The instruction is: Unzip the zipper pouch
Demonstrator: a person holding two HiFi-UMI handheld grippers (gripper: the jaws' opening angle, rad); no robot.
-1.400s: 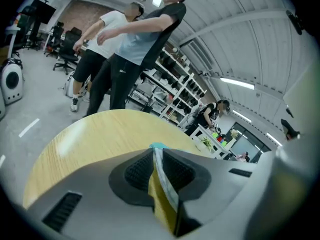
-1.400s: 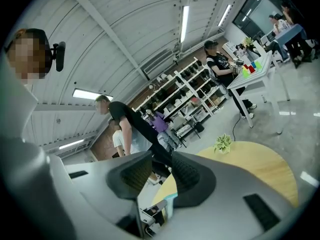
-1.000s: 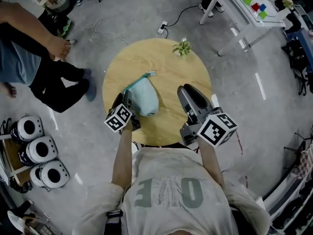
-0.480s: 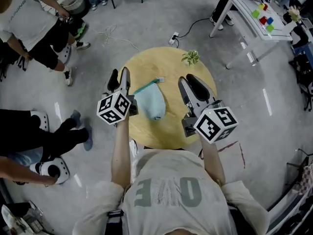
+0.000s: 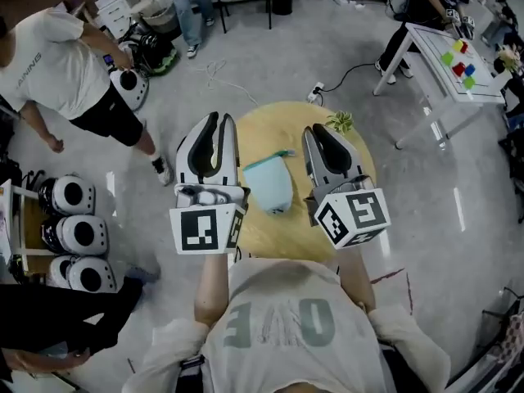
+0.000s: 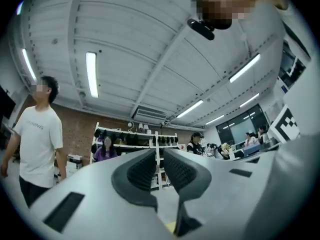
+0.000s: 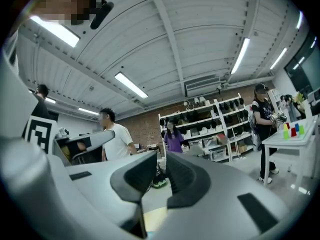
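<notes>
Zipper pouch (image 5: 270, 185) is lying flat around the middle of the round tabletop (image 5: 288, 131), nothing touching it. Left gripper (image 5: 219, 121) and right gripper (image 5: 321, 131) are both held up above the tabletop, one over each side. Both sets of fingers are closing on empty air, only a thin gap between them. Little plant (image 5: 338, 121) at the tabletop's far edge.

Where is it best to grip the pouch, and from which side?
Probably the thin teal tab sticking out past the far edge of the pouch, toward the plant. It lies free on the table, so come from the far right; the rounded near end offers no edge.
</notes>
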